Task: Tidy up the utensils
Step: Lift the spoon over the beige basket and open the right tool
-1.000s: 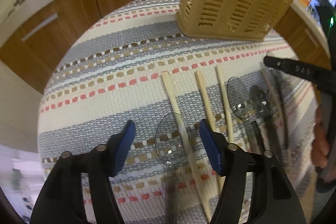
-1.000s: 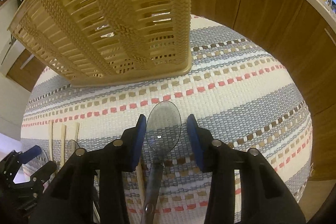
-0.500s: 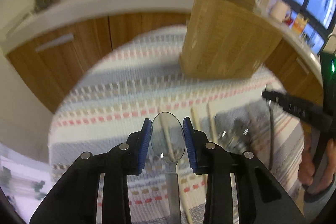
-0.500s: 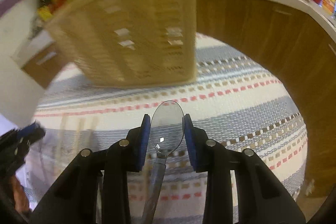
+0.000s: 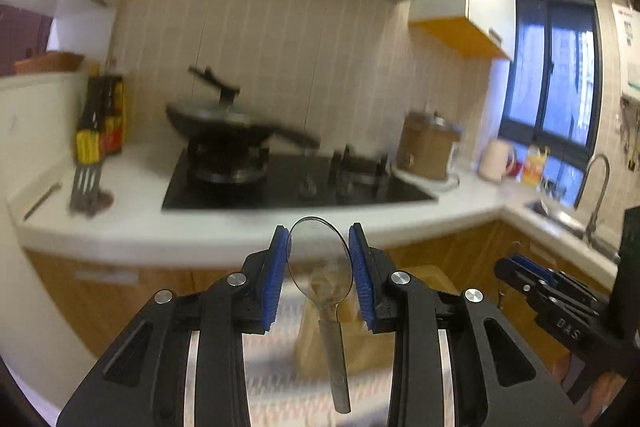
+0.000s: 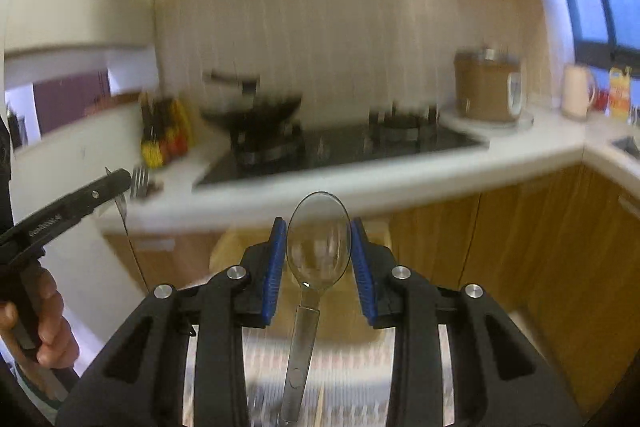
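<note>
Spoons are both up off the mat, my left gripper [image 5: 319, 263] pinching one clear spoon [image 5: 320, 261] and right gripper [image 6: 319, 259] another [image 6: 318, 247], above the wicker utensil basket [image 5: 344, 339], nothing dropped in yet.

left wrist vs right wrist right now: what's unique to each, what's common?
Left wrist only: the left gripper shut on its clear spoon, a faucet by the window, and the right gripper seen side-on.

Right wrist only: the right gripper shut on a second clear spoon, and a hand holding the left gripper's handle.

Both: the wok on the stove, the brown rice cooker.
</note>
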